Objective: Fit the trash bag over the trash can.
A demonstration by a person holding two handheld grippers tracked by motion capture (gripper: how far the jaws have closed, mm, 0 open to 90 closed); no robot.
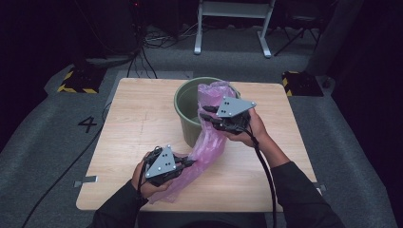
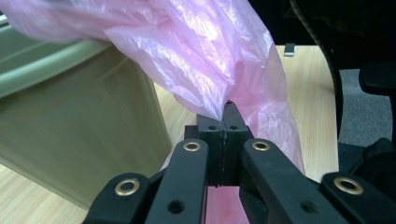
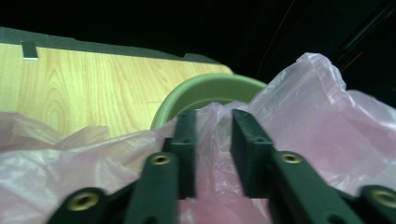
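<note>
Your left tongs [image 2: 224, 122] pinched the pink bag [image 1: 209, 142] beside the bucket [image 1: 185, 102]; your right tongs [image 3: 213, 140] stood spread around its mouth. Pulling harder risked tearing the film or tipping the bucket.

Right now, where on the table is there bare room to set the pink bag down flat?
The widest bare patch is the table's left half, bordered by the green bucket and the left edge. A narrower strip lies right of the right tool. The middle is crowded: the pink bag trails from the bucket to the left tool near the front edge.
</note>
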